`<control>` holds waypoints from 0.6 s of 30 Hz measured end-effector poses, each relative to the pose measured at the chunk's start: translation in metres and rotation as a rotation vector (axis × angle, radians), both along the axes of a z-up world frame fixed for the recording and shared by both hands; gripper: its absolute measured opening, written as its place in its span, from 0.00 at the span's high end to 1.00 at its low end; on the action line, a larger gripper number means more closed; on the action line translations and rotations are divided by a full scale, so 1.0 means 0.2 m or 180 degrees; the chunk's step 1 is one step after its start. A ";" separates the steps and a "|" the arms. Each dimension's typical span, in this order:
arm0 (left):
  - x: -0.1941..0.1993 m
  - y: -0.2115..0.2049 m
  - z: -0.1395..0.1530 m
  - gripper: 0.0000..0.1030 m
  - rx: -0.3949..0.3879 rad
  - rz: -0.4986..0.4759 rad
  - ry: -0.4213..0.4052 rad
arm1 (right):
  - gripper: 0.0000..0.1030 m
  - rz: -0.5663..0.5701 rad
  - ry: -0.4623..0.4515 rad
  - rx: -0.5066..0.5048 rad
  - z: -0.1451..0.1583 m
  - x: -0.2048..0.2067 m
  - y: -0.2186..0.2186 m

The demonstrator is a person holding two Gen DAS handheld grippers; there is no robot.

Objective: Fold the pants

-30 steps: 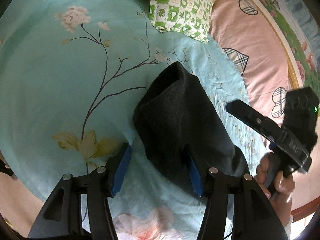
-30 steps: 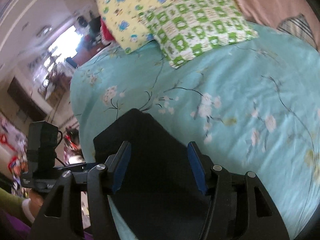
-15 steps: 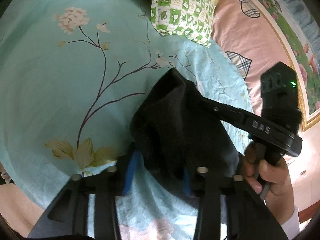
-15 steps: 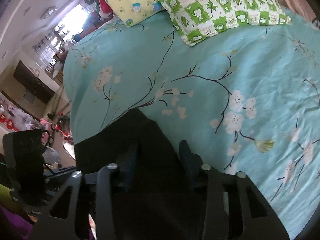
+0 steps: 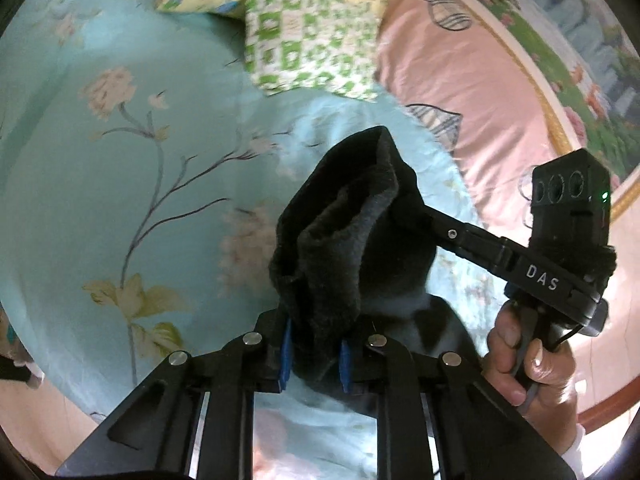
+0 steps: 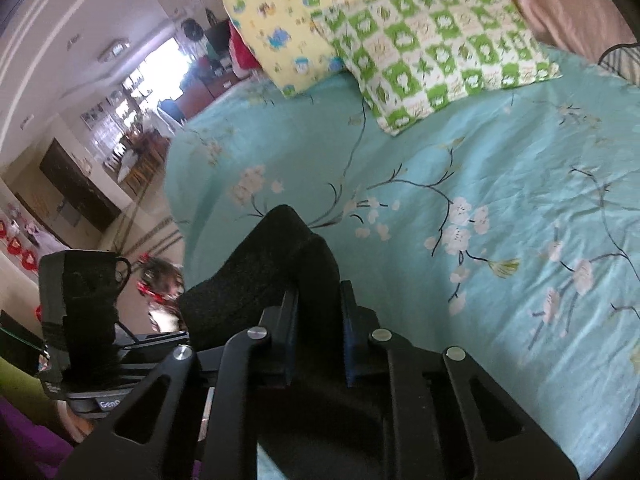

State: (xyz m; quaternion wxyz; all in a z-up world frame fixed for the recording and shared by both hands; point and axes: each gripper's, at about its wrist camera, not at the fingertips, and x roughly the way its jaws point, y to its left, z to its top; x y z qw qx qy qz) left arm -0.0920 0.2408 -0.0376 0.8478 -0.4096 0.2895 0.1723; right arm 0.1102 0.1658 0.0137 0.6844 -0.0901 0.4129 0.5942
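Both tools are clamped on the black pants [image 5: 344, 248], which are bunched and lifted above a bed spread with a turquoise floral sheet [image 5: 132, 184]. In the left wrist view, the left tool [image 5: 314, 354] has its blue-padded fingers [image 5: 285, 354] drawn narrow around a thick fold of the dark fabric, which rises ahead of it in a ridge. To its right, the right tool [image 5: 424, 216] reaches in from the side, its tip buried in the same cloth; a bare hand [image 5: 532, 364] grips its handle. In the right wrist view, the right tool [image 6: 318, 336] is likewise pinched tight on a fold of the pants [image 6: 276, 264], with the left tool's body [image 6: 80, 316] visible at the lower left. 2 pillows lie at the head of the bed: a green-and-white checked pillow [image 6: 436, 48] overlapping a yellow cartoon-print pillow [image 6: 280, 12]. A pink quilt [image 5: 460, 92] borders the sheet on the right of the left view.
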 end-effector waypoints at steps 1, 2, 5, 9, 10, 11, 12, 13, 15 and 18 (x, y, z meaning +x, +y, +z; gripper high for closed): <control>0.00 -0.02 0.03 0.83 0.0028 -0.0036 -0.0034 | 0.82 -0.0021 -0.0005 0.0045 0.02 0.00 -0.02; 0.01 -0.04 0.06 0.83 0.0061 -0.0073 -0.0062 | 0.82 -0.0051 -0.0002 0.0102 0.04 0.00 -0.06; 0.02 -0.10 0.13 0.83 0.0151 -0.0155 -0.0115 | 0.82 -0.0155 0.0036 0.0283 0.09 -0.01 -0.16; 0.05 -0.19 0.19 0.83 0.0207 -0.0262 -0.0157 | 0.82 -0.0262 0.0068 0.0437 0.14 0.00 -0.28; 0.06 -0.21 0.21 0.83 0.0224 -0.0298 -0.0168 | 0.82 -0.0281 0.0078 0.0464 0.15 -0.01 -0.31; 0.06 -0.23 0.22 0.83 0.0241 -0.0335 -0.0176 | 0.82 -0.0302 0.0094 0.0496 0.16 -0.01 -0.33; 0.07 -0.26 0.23 0.83 0.0257 -0.0367 -0.0186 | 0.82 -0.0329 0.0104 0.0532 0.17 -0.01 -0.37; 0.08 -0.28 0.25 0.83 0.0273 -0.0397 -0.0198 | 0.82 -0.0354 0.0104 0.0562 0.18 -0.01 -0.39; 0.10 -0.32 0.28 0.83 0.0305 -0.0476 -0.0221 | 0.82 -0.0415 0.0130 0.0640 0.19 -0.02 -0.45; 0.13 -0.39 0.31 0.83 0.0336 -0.0576 -0.0240 | 0.82 -0.0511 0.0170 0.0761 0.20 -0.02 -0.55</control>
